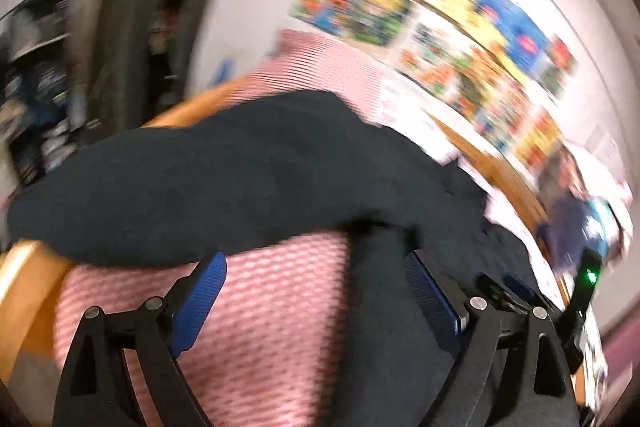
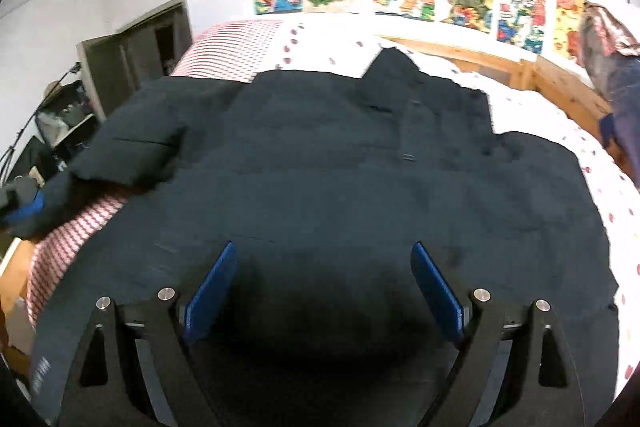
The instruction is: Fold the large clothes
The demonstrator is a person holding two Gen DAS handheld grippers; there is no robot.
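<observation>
left wrist: heavy motion blur; right wrist: sharper, dark shadow below; both: bright, fisheye-warped edges

garment [image 2: 320,167]: one, dark
grippers: two, left [image 1: 316,291], right [image 2: 324,287]
bed [image 2: 460,47]: one
door [image 2: 132,67]: one, 10 o'clock

No legible text or labels.

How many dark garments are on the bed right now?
1: a dark navy garment spread across the bed, one sleeve draped over the striped cover's left side. Anything underneath is hidden.
</observation>
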